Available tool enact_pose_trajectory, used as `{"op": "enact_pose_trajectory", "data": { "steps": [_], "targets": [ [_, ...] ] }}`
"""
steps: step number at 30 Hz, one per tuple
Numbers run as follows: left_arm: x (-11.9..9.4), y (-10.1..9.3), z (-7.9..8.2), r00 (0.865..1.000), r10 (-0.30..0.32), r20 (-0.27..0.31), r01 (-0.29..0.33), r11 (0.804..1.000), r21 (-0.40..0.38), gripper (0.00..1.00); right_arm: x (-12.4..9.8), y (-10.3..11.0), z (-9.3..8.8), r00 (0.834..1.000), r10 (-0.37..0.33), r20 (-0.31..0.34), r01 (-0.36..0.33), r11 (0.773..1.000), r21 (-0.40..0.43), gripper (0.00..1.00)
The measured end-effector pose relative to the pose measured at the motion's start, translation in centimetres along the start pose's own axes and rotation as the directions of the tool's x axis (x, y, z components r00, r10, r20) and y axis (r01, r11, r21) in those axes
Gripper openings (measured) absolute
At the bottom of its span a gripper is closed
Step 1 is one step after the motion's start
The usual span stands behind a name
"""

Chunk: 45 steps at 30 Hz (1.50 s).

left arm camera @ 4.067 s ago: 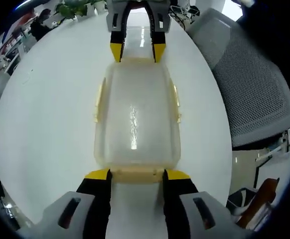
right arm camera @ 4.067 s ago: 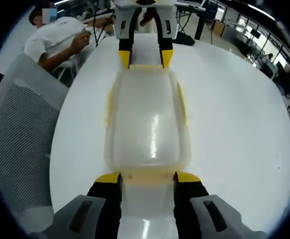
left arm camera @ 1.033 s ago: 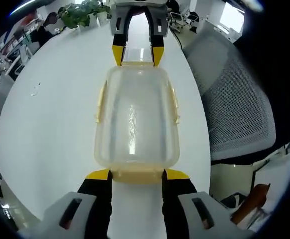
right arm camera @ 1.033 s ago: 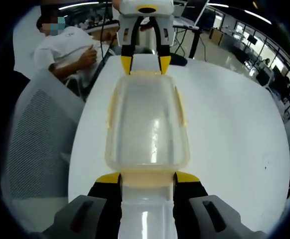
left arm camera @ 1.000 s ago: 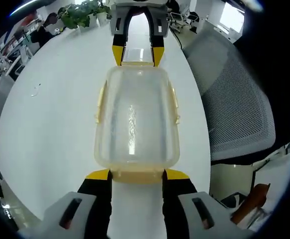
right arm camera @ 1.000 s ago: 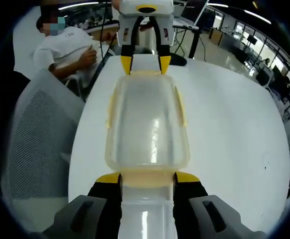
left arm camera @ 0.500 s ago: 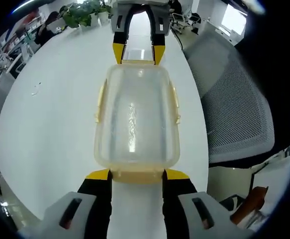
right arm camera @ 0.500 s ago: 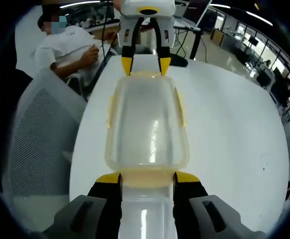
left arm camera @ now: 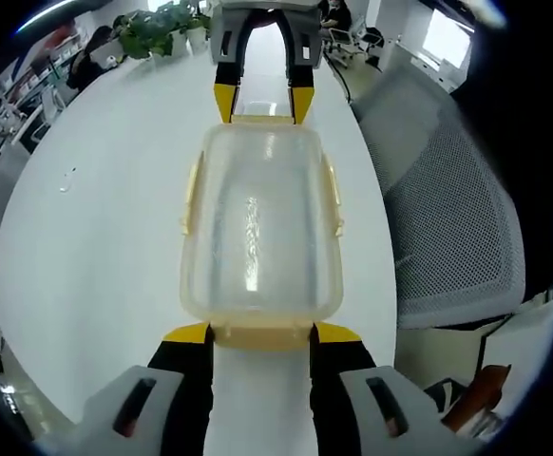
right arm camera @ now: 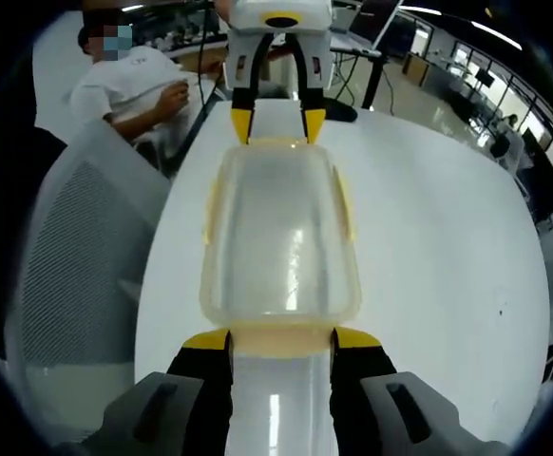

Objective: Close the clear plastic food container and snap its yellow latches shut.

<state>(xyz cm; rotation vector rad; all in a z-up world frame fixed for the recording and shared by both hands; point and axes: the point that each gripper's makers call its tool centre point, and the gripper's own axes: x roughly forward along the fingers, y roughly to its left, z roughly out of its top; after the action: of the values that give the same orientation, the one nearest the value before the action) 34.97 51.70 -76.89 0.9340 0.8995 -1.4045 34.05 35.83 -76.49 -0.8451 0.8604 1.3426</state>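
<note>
Between the two grippers, over a white table (left arm camera: 96, 237), the clear plastic food container (left arm camera: 260, 228) is held end to end with its lid on. In the left gripper view, the left gripper (left arm camera: 260, 332) is seen at 6 o'clock, its yellow-tipped jaws set narrowly on either side of the near end latch (left arm camera: 260, 335), touching it; whether the latch is truly pinched cannot be told. The right gripper (left arm camera: 262, 103) is seen at 12 o'clock, its jaws flanking the far end latch. Yellow side latches (left arm camera: 189, 198) are seen at 9 and 3 o'clock on the container. A grey mesh chair (left arm camera: 448, 218) is placed at 3 o'clock, potted plants (left arm camera: 148, 24) at 11 o'clock.

In the right gripper view, the same arrangement is mirrored: right gripper (right arm camera: 280, 338) at 6 o'clock, container (right arm camera: 278, 233) at centre, left gripper (right arm camera: 278, 123) at 12 o'clock. A seated person (right arm camera: 129, 81) is seen at 10 o'clock.
</note>
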Motion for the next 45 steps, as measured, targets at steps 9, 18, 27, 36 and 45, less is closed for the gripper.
{"op": "enact_pose_trajectory", "data": {
  "steps": [9,18,27,36,45],
  "targets": [
    [0.6,-0.2,2.1,1.000,0.003,0.010,-0.003,1.000,0.005,0.38,-1.1,0.2,-1.8,1.000,-0.009,-0.010,0.009,1.000,0.000,0.39],
    [1.5,-0.4,4.0,1.000,0.007,0.010,-0.007,1.000,0.012,0.38,-1.9,0.5,-3.7,1.000,-0.016,-0.016,0.016,1.000,0.005,0.39],
    [2.2,-0.6,5.8,1.000,-0.001,0.022,0.001,1.000,0.013,0.38,-2.8,0.7,-5.5,1.000,-0.012,-0.026,0.013,1.000,0.013,0.39],
    [2.7,-0.7,7.1,1.000,-0.002,0.028,0.001,1.000,0.014,0.38,-3.3,0.7,-6.8,0.999,-0.013,-0.035,0.014,1.000,0.013,0.38],
    [3.5,-0.8,8.3,0.999,-0.009,0.033,0.009,1.000,0.018,0.38,-4.0,1.1,-8.2,0.999,-0.014,-0.039,0.015,1.000,0.020,0.39]
  ]
}}
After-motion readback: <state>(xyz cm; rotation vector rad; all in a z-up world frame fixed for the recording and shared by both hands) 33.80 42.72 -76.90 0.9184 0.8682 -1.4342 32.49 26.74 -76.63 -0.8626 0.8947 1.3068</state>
